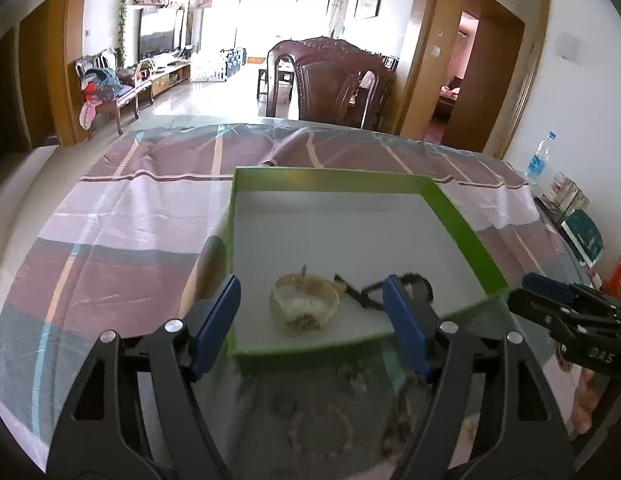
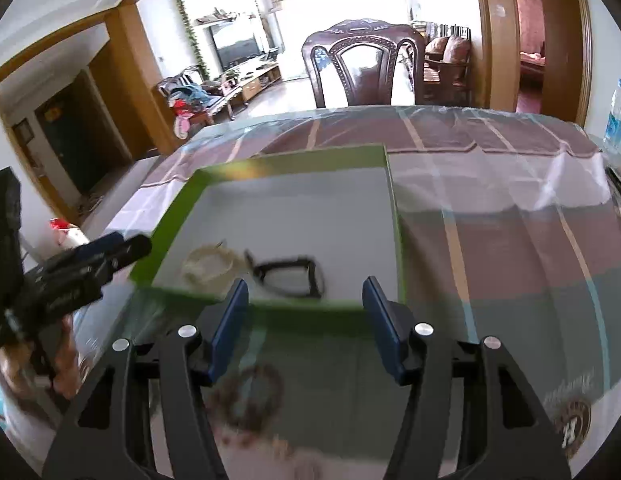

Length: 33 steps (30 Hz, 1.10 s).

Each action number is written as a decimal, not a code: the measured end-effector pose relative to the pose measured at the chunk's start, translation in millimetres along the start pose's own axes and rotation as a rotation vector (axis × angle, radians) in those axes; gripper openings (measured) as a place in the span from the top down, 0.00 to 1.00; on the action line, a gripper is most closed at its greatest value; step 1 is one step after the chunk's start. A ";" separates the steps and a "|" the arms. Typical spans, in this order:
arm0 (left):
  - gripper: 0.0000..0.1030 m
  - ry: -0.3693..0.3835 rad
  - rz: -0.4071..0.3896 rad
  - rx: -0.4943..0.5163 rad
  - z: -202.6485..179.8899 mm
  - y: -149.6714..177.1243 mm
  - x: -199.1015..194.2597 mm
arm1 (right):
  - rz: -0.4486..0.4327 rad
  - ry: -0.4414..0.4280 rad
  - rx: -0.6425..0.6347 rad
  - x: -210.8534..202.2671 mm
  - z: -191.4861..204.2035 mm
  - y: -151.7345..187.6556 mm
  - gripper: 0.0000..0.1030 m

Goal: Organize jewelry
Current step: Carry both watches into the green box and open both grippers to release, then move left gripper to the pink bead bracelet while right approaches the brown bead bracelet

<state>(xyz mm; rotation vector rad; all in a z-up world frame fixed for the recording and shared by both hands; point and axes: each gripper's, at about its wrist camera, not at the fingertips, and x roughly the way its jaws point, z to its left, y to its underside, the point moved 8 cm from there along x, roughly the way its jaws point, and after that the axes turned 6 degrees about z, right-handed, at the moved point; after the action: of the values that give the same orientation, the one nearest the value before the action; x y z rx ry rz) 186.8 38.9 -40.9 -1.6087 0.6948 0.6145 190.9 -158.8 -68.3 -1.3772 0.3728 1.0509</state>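
Tray (image 1: 462,220) | cream bracelet (image 1: 304,302), black cord (image 1: 366,294) (side by side)

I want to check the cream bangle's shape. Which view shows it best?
The left wrist view: the cream bangle lies sharp and whole on the green box's white floor. The right wrist view shows it blurred and pale, its near side hidden behind a blue finger.

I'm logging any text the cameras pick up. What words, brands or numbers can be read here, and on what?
"DAS": on the right tool, seen from the left wrist.
"H": in a round emblem on the table cover.
Script above the emblem: too blurred to read.
Water bottle label: too small.
Left tool lettering: blurred.
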 end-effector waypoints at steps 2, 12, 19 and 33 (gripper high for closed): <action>0.28 -0.021 0.012 0.011 -1.6 12.4 -4.5 | 0.023 -0.003 -0.004 -2.6 0.7 17.4 0.46; 0.26 -0.063 0.162 0.089 -3.3 65.3 31.0 | 0.182 -0.042 -0.115 56.2 29.2 83.3 0.62; 0.23 -0.079 0.227 0.112 -3.1 83.9 45.0 | 0.229 0.063 -0.165 61.0 23.0 90.8 0.62; 0.22 0.005 0.253 0.251 -41.4 104.6 46.1 | 0.220 0.169 -0.100 46.9 -8.3 90.6 0.61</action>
<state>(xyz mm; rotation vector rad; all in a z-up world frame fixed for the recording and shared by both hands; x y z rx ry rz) 141.7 -17.3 -138.8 -1.3012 0.9496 0.6768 148.0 -161.6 -161.2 -1.5451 0.6140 1.1476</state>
